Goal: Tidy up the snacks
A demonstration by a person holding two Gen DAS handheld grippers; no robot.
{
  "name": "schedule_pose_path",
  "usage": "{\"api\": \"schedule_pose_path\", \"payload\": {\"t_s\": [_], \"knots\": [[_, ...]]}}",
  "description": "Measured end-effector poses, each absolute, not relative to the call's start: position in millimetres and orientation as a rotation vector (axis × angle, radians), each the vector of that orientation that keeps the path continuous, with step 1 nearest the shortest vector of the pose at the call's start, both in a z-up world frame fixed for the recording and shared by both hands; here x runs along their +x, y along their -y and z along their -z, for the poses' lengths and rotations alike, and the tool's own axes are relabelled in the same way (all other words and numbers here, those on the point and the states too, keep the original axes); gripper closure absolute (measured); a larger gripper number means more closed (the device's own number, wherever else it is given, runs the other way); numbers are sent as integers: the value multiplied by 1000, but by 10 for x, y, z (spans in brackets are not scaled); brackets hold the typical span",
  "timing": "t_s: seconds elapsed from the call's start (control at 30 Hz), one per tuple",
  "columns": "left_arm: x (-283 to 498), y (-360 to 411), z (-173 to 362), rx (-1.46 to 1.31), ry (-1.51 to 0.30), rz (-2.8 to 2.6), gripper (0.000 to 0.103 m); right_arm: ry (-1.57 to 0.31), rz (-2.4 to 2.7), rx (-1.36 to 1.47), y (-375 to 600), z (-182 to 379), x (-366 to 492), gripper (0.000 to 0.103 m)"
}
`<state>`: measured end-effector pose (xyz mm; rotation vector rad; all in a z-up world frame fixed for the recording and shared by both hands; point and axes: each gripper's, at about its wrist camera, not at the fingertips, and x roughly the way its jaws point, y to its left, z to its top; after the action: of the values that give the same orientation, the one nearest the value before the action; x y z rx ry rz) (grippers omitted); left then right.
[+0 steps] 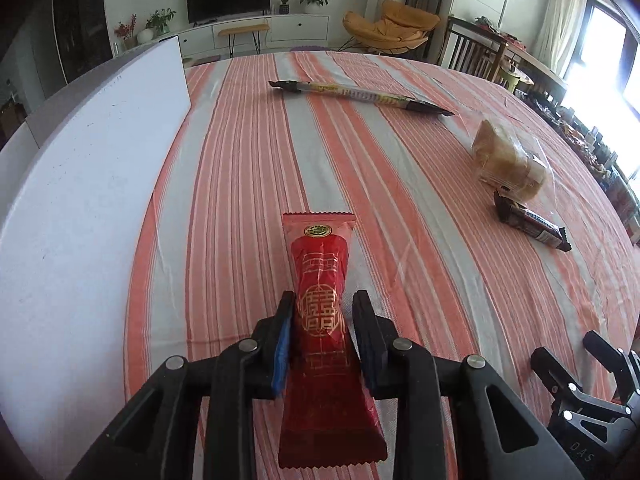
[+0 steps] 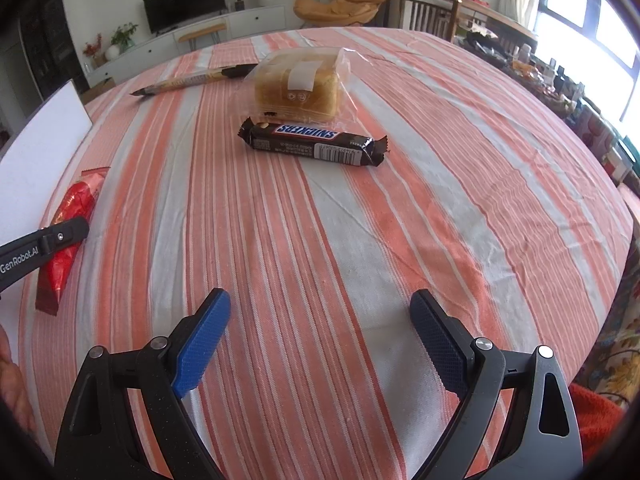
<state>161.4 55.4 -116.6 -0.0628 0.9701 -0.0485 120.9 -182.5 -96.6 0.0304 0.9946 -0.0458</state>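
The red foil snack packet with gold lettering (image 1: 320, 312) lies flat on the striped orange-and-grey cloth of the surface (image 1: 240, 184), lengthwise between the fingers of the left claw (image 1: 325, 312); the left pad touches its edge, the right pad stands just clear, so the grip is loose. Just left of this claw is a white board (image 1: 92, 168). Ahead and to its right sit a dark Snickers bar (image 2: 314, 142) and, touching it, a clear-bagged bread loaf (image 2: 300, 84); farther ahead lies a long thin wrapped stick (image 1: 360, 96). The right claw (image 2: 320, 312) gapes wide, holding nothing, with the bar ahead of it.
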Motion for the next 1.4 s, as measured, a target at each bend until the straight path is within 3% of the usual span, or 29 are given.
{"api": "schedule_pose_path", "payload": {"t_s": [0.03, 0.07, 0.27, 1.4], "knots": [[1630, -543, 1194, -39, -978, 26, 22, -994, 46, 30, 1825, 966, 1209, 9], [1647, -517, 1225, -22, -981, 8, 14, -994, 45, 30, 1824, 964, 1206, 9], [1651, -550, 1301, -22, -948, -22, 0, -994, 41, 27, 1828, 966, 1181, 9], [1655, -547, 1300, -23, -949, -27, 0, -995, 41, 27, 1825, 970, 1184, 9]]}}
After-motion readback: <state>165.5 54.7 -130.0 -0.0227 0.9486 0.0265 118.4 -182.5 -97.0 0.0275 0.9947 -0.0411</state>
